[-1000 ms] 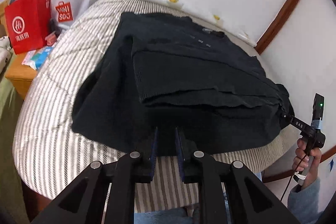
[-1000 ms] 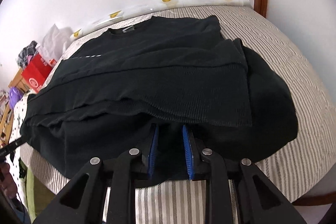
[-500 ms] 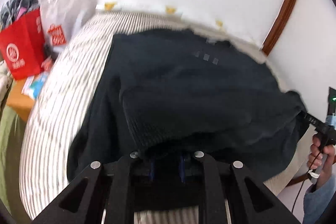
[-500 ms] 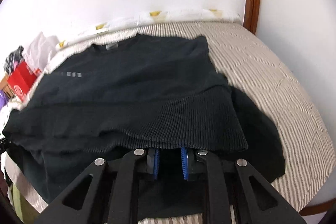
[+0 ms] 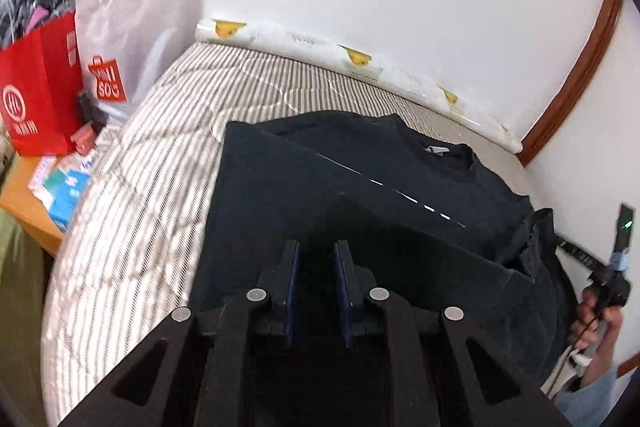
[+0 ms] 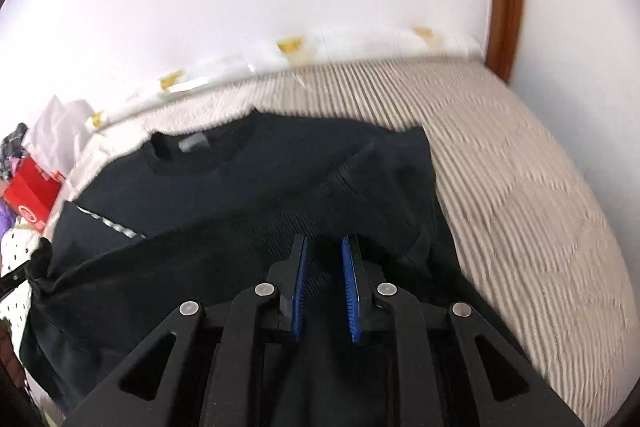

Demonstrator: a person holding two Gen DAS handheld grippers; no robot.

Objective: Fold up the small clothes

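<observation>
Nearest the viewer, the left gripper (image 5: 316,259) had its blue pads drawn close together, clamped on a dark fold of the black sweater (image 5: 360,187). The right gripper (image 6: 326,255) gripped the ribbed hem the same way, a narrow gap between its pads filled with cloth. Both held the lower edge lifted over the body of the garment. The sweater lay spread on the striped mattress (image 5: 160,147), its collar (image 6: 200,147) pointing toward the white wall. The knit looked soft, limp and fairly thick, likely to sag between the two grips, so hold at the hem corners seemed best. Farther off on the left, a red paper bag (image 5: 40,87) stood beside the bed.
</observation>
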